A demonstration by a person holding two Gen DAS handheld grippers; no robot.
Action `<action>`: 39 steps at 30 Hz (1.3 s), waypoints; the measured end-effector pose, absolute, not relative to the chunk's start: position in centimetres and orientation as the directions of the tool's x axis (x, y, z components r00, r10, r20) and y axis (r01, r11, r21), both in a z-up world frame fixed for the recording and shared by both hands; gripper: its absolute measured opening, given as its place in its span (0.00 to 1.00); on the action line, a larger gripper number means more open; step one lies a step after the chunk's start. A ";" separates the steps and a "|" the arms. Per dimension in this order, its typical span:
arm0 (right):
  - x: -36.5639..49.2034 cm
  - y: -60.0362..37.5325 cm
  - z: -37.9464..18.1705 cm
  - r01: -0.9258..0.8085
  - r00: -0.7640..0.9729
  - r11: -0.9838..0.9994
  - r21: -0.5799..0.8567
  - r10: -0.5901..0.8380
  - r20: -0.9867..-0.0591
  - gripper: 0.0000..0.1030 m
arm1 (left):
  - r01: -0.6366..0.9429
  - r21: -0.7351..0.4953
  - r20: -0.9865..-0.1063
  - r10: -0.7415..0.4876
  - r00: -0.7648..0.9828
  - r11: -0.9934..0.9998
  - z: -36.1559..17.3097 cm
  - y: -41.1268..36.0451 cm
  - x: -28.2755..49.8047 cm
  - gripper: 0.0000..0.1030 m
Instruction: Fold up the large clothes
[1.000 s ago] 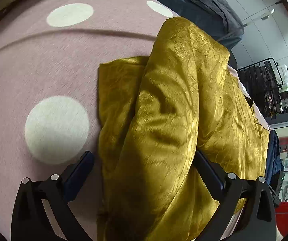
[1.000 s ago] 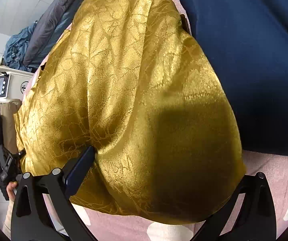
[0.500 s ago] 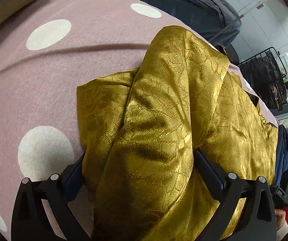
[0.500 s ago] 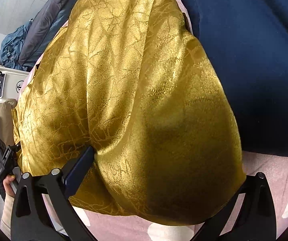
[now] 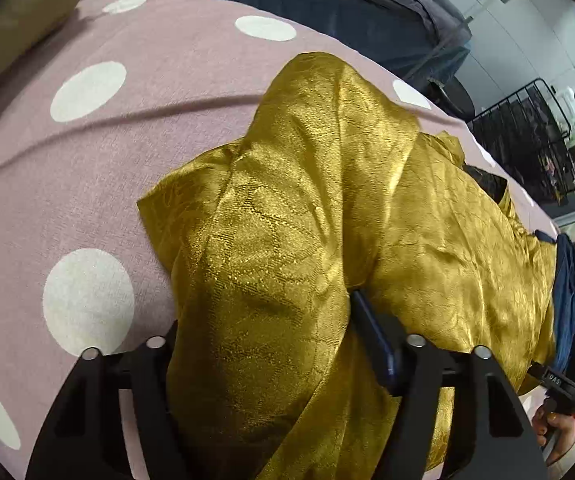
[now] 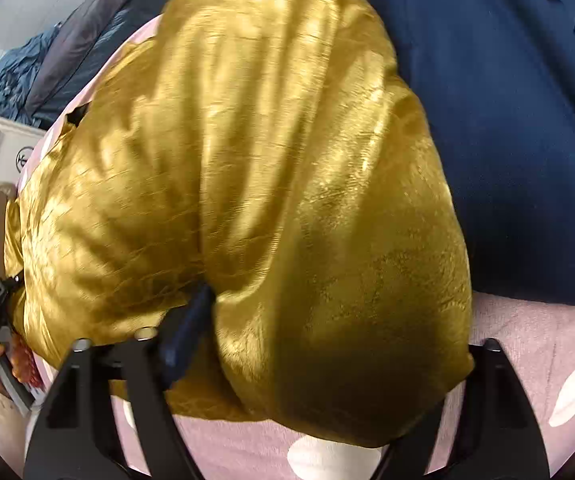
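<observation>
pink polka-dot bedding (image 5: 87,184) is lying under everything. both tongs are clamping bunched folds of the gold garment (image 5: 287,240): the left gripper (image 5: 263,344) near its edge, the right gripper (image 6: 327,344) beside a navy cloth (image 6: 507,120). between them the garment is draping across the bedding.

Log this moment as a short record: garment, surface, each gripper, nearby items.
garment: gold shiny cloth, bunched and lifted into a ridge, partly folded over itself
surface: pink bedspread with white dots
left gripper: shut on a fold of the gold cloth
right gripper: cloth drapes over and between its fingers; right finger hidden, grip unclear
nearby: navy cloth beside the gold cloth; dark jacket at the far edge; black wire rack beyond
</observation>
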State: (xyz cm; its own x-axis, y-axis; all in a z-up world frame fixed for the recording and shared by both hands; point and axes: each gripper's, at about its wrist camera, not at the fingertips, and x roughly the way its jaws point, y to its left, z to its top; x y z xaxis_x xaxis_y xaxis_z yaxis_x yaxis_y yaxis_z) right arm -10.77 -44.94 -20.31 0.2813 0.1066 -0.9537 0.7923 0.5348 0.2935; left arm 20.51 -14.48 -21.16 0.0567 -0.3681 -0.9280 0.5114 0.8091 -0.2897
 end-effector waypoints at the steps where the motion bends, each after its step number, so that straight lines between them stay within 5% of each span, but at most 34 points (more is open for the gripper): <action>1: -10.6 -44.7 -20.1 0.786 0.276 0.551 0.282 0.097 -0.956 0.60 | 0.529 -0.267 -0.933 -0.354 0.068 0.806 -20.8 -14.9 20.2 0.56; 9: -9.2 -42.2 -17.8 0.736 0.254 0.643 0.210 0.026 -0.967 0.30 | 0.646 -0.089 -0.953 -0.253 0.165 0.758 -18.6 -17.6 17.1 0.33; 17: -10.2 -40.8 -15.3 0.707 0.291 0.676 0.208 -0.011 -0.957 0.22 | 0.660 -0.096 -0.945 -0.277 0.176 0.746 -16.4 -16.6 15.9 0.22; 27: -12.0 -36.6 -8.9 0.620 0.360 0.760 0.194 -0.056 -0.931 0.18 | 0.606 -0.268 -0.906 -0.410 0.105 0.749 -12.1 -11.2 11.8 0.19; 39: -13.3 -34.4 -3.1 0.530 0.423 0.833 0.162 -0.094 -0.901 0.13 | 0.666 -0.240 -0.892 -0.432 0.137 0.706 -9.1 -10.9 7.0 0.18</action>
State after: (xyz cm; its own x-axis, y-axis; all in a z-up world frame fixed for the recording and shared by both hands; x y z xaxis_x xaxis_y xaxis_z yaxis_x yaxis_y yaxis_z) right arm -13.25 -34.39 -3.08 0.4230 -0.0937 -0.9013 0.5296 0.8327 0.1619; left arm 7.00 -10.89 -9.06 0.1370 -0.4316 -0.8916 0.6659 0.7065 -0.2396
